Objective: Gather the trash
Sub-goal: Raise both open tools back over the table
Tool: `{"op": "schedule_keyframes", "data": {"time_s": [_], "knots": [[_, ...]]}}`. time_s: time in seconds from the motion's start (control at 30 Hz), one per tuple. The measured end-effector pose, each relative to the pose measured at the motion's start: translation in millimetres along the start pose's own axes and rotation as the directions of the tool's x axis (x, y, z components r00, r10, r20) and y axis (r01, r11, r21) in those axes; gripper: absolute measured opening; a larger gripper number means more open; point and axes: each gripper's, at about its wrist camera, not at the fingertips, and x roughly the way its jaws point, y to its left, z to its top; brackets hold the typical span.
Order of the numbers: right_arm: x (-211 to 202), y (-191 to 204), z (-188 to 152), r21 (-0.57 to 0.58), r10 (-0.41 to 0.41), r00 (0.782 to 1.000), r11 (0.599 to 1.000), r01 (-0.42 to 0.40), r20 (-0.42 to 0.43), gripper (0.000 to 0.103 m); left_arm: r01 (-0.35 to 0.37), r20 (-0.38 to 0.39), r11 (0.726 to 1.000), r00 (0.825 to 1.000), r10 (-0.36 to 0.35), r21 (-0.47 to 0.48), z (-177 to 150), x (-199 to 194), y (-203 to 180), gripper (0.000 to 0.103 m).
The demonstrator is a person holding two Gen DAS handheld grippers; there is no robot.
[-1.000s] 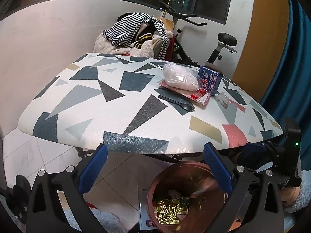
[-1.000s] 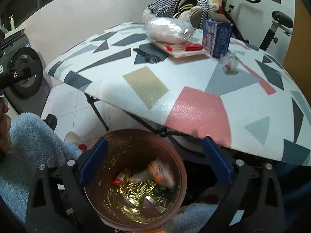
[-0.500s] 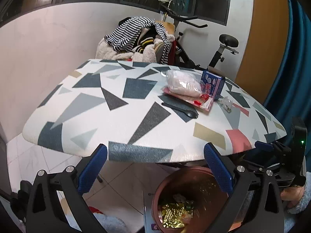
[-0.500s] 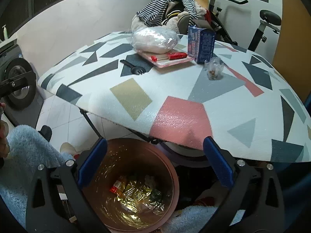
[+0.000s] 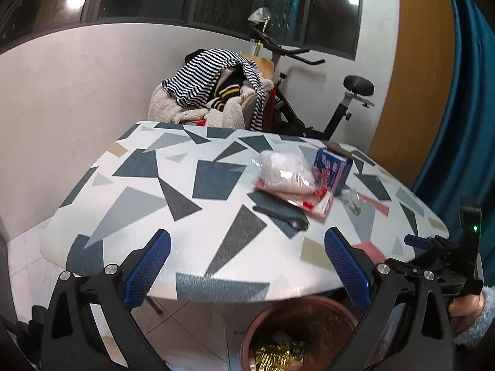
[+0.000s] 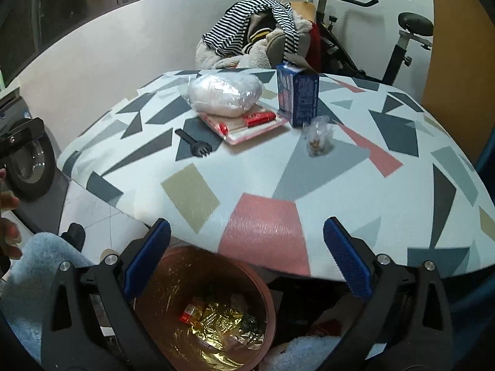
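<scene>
Fingers (image 5: 156,256) of your left gripper (image 5: 247,262) and right gripper (image 6: 247,256) spread empty above the bin (image 6: 266,303); table (image 6: 263,191) edge overhangs it.

Materials and surfaces on the table and under its near edge

The table (image 6: 312,167) has a matt, slightly grainy top with printed shapes. Near its far edge a clear, glossy plastic bag (image 6: 225,94) with soft white content lies on a smooth pink tray (image 6: 247,128), beside a printed cardboard carton (image 6: 298,94) and a small crinkled clear wrapper (image 6: 318,137). The fork (image 6: 193,145) is matt black plastic. Under the near edge, the bin (image 6: 263,296) looks like smooth brown plastic, with shiny gold foil (image 6: 216,321) inside. The left gripper (image 5: 247,267) and right gripper (image 6: 247,262) have ribbed blue pads on matt black plastic arms with bright metal screws.
</scene>
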Motion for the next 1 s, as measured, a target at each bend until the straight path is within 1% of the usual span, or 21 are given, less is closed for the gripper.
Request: {"op": "schedule_keyframes", "data": {"time_s": [0.17,0.27,0.37,0.5,0.57,0.63,0.67,0.7,0.77,0.87,0.97,1.0], "knots": [[0.9,-2.8,13.7,-0.044,-0.039,0.999,0.998,0.039,0.011,0.097,-0.035,0.011,0.999,0.999,0.035,0.018,9.8,9.4,2.3,0.097],[6.0,-7.8,21.9,-0.064,-0.039,0.999,0.997,0.039,-0.001,0.097,-0.057,0.015,0.997,0.998,0.056,0.043,13.3,16.1,3.6,0.097],[12.7,-13.7,29.7,-0.092,-0.063,0.998,0.994,0.061,-0.013,0.097,-0.068,0.012,0.997,0.998,0.068,0.039,19.0,25.3,9.5,0.097],[18.8,-20.9,36.1,-0.114,-0.063,0.998,0.992,0.06,-0.024,0.097,-0.078,0.014,0.996,0.997,0.077,0.04,23.8,36.4,14.7,0.097],[23.5,-26.1,39.6,-0.124,-0.049,0.998,0.991,0.044,-0.041,0.097,-0.084,0.01,0.996,0.996,0.084,0.042,24.5,41.7,16.2,0.097],[26.3,-31.0,42.0,-0.118,-0.047,0.998,0.992,0.041,-0.046,0.097,-0.077,-0.005,0.996,0.997,0.078,0.041,24.2,47.6,17.5,0.097],[25.9,-37.1,43.9,-0.105,-0.081,0.997,0.991,0.078,-0.02,0.097,-0.058,-0.017,0.998,0.998,0.059,0.032,24.2,51.0,18.9,0.097],[26.6,-39.8,44.3,-0.094,-0.108,0.994,0.99,0.106,-0.011,0.097,-0.054,-0.018,0.998,0.998,0.055,0.026,24.1,52.4,19.8,0.097],[30.2,-48.5,46.8,-0.068,-0.129,0.992,0.989,0.129,-0.006,0.097,-0.076,-0.015,0.997,0.997,0.077,0.017,23.7,54.5,21.7,0.097],[36.3,-62.0,50.8,-0.023,-0.13,0.992,0.991,0.13,-0.006,0.097,-0.089,-0.031,0.996,0.996,0.088,-0.016,22.6,61.0,27.9,0.097],[46.9,-74.8,56.8,-0.016,-0.152,0.988,0.988,0.152,-0.009,0.097,-0.097,-0.054,0.994,0.994,0.094,-0.041,20.9,67.4,32.4,0.097],[49.6,-77.8,58.4,-0.012,-0.149,0.989,0.989,0.149,-0.008,0.097,-0.104,-0.056,0.994,0.993,0.102,-0.04,20.5,68.6,33.2,0.097]]}}
